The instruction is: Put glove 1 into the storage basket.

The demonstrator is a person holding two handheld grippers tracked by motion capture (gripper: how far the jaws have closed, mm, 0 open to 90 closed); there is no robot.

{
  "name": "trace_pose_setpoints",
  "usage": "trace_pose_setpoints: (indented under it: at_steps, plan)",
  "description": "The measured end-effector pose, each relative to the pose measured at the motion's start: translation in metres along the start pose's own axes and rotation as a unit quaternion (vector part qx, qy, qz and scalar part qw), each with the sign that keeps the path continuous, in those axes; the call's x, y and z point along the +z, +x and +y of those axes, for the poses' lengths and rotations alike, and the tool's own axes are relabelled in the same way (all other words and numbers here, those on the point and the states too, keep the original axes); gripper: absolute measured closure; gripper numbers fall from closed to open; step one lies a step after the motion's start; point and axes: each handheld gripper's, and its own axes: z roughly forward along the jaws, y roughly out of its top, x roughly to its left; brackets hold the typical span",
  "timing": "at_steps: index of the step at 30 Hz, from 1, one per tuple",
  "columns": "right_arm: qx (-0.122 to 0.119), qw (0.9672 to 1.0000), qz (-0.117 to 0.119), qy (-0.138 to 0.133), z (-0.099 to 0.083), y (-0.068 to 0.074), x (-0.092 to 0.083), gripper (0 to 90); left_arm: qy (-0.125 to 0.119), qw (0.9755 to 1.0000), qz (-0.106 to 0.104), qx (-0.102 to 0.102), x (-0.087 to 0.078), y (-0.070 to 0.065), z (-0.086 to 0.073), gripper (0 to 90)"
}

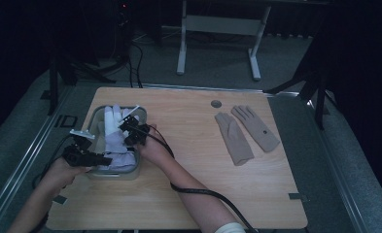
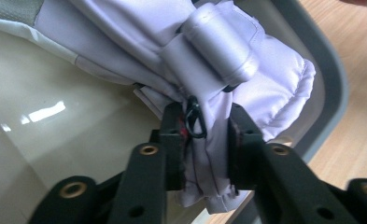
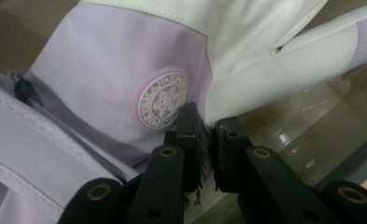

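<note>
A lilac and white ski glove (image 1: 115, 133) lies in a grey-rimmed tray (image 1: 94, 116) at the table's left. My left gripper (image 1: 98, 158) is at the glove's near end, shut on the gathered lilac cuff (image 2: 246, 84); the fabric bunches between its jaws (image 2: 204, 140), beside a small black hook. Over the tray's right side, my right gripper (image 1: 130, 127) is shut on a fold of the glove (image 3: 102, 79) right next to its round embroidered badge (image 3: 163, 100), the jaws (image 3: 207, 140) almost touching. The white fingers point away toward the tray's far end.
Two beige knit gloves (image 1: 247, 131) lie flat, side by side, on the right half of the wooden table (image 1: 193, 160). A grey cable grommet (image 1: 216, 104) sits near the far edge. The right gripper's black cable (image 1: 198, 191) trails across the front.
</note>
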Motion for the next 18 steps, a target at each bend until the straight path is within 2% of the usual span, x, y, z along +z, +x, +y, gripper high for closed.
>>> trace_pose_setpoints:
  at_steps: [4,5,6,7,8,9,11,13,15,16,18]
  plan:
    - [0.012,0.9999,0.011,-0.001,0.0,-0.005,0.003,75.9,-0.013,0.9998,0.009,-0.016,-0.001,-0.002,-0.001,58.7]
    - [0.014,0.9998,0.012,-0.003,0.0,-0.006,0.003,73.8,-0.019,0.9994,0.026,-0.016,-0.002,-0.004,-0.002,58.7]
    - [0.015,0.9998,0.012,-0.003,0.0,-0.007,0.002,65.1,-0.02,0.9989,0.039,-0.015,-0.002,-0.006,-0.002,49.5]
    - [0.012,0.9998,0.013,-0.004,0.0,-0.007,0.002,59.3,-0.026,0.9982,0.052,-0.013,-0.004,-0.007,-0.003,47.7]
    - [0.008,0.9998,0.018,-0.007,0.0,-0.007,0.001,53.4,-0.04,0.9969,0.064,-0.021,-0.007,-0.009,-0.003,44.9]
    - [0.003,0.9997,0.023,-0.013,0.0,-0.006,0.0,48.6,-0.05,0.9962,0.068,-0.024,-0.009,-0.009,-0.004,42.9]
    - [-0.007,0.9993,0.025,-0.026,0.0,-0.005,-0.002,42.3,-0.075,0.9932,0.083,-0.033,-0.017,-0.011,-0.005,42.8]
    - [-0.008,0.9988,0.029,-0.037,0.002,-0.005,-0.007,35.3,-0.086,0.9928,0.076,-0.032,-0.021,-0.013,-0.006,43.3]
    - [-0.017,0.9982,0.046,-0.035,0.003,-0.005,-0.012,26.8,-0.095,0.9916,0.084,-0.026,-0.023,-0.017,-0.005,43.4]
    - [-0.021,0.9975,0.055,-0.039,0.004,-0.006,-0.015,24.5,-0.098,0.9913,0.085,-0.024,-0.024,-0.019,-0.004,43.5]
    - [-0.024,0.9967,0.058,-0.052,0.005,-0.006,-0.022,21.9,-0.106,0.9905,0.086,-0.017,-0.025,-0.025,-0.002,43.7]
